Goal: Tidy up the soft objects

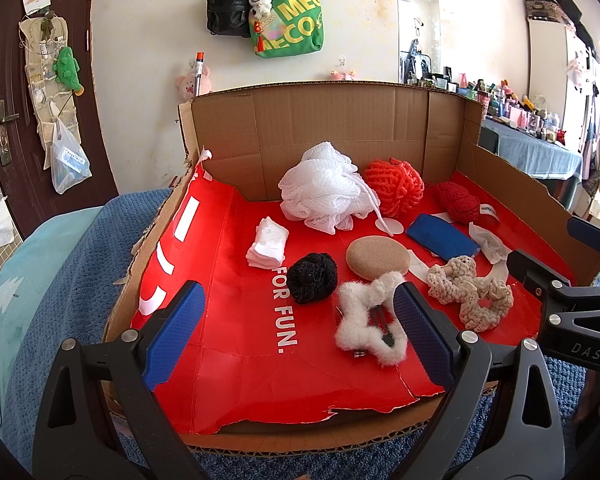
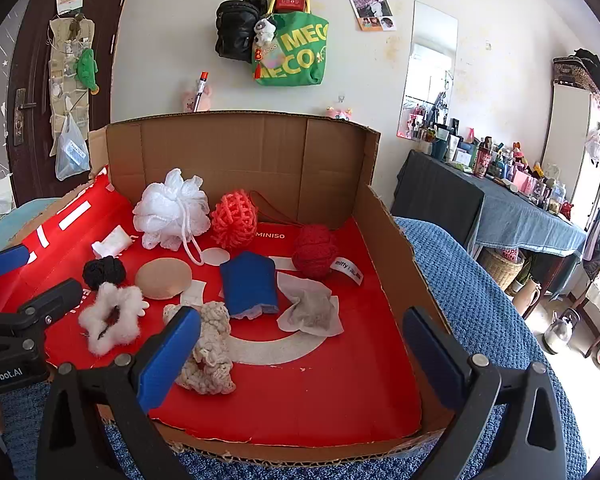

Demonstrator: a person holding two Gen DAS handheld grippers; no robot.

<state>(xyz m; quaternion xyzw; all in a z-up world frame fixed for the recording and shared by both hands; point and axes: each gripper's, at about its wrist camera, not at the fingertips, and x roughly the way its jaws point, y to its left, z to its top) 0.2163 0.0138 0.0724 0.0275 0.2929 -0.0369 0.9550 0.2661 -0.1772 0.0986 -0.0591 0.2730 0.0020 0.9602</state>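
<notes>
A cardboard box (image 1: 340,120) lined with red paper holds soft things: a white mesh puff (image 1: 322,194), an orange mesh ball (image 1: 396,186), a dark red knit ball (image 2: 315,250), a blue cloth (image 2: 250,286), a tan sponge (image 1: 376,258), a black scrunchie (image 1: 314,276), a folded white cloth (image 1: 268,244), a white fluffy star clip (image 1: 370,318) and a cream crochet piece (image 2: 210,350). My left gripper (image 1: 300,336) is open over the box's front, the star clip by its right finger. My right gripper (image 2: 302,360) is open above the front right floor, the crochet piece by its left finger.
A crumpled tissue (image 2: 312,312) lies right of the blue cloth. The box stands on a blue textured blanket (image 2: 480,300). Bags (image 1: 288,20) hang on the wall behind. A cluttered table (image 2: 520,208) stands at the right, a dark door (image 1: 4,100) at the left.
</notes>
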